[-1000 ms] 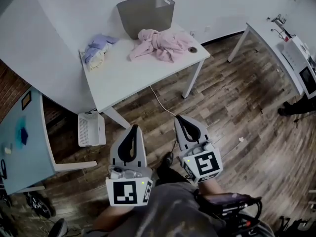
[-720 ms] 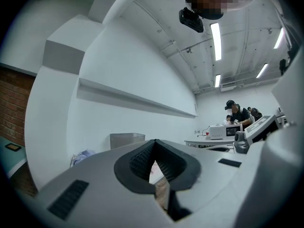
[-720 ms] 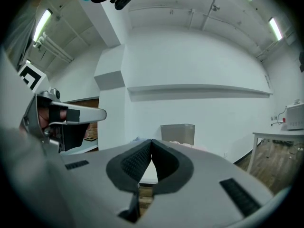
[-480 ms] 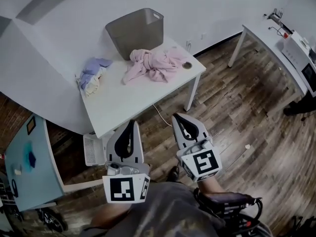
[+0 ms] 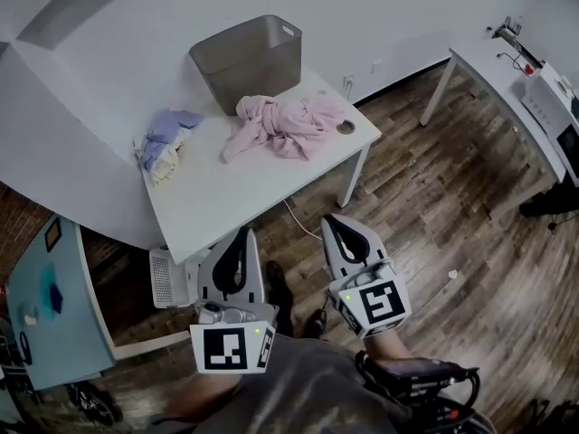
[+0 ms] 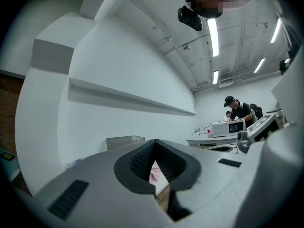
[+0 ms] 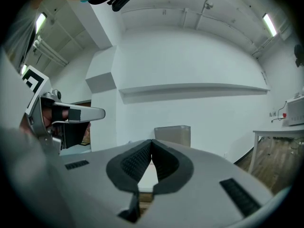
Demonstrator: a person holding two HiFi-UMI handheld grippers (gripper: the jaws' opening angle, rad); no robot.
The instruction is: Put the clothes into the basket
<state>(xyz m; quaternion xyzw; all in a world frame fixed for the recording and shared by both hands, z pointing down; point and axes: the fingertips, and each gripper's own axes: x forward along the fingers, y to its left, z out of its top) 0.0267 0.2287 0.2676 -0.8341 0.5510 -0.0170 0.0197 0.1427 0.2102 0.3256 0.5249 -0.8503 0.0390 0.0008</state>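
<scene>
A grey basket stands at the back of the white table. In front of it lies a crumpled pink garment, and a lavender and cream bundle sits near the table's left edge. My left gripper is shut and empty, its tip just short of the table's front edge. My right gripper is also shut and empty, held over the wooden floor beside the table's front right leg. The left gripper view shows the basket past the shut jaws, and the right gripper view shows the basket ahead.
A second white table with a white appliance stands at the right. A teal table is at the left, a white slatted box sits under the main table, and a cable trails on the floor. People stand far off.
Both grippers have moved forward toward the table, whose front edge now lies close to the left gripper's tip. Both stay shut and the clothes lie unmoved.
</scene>
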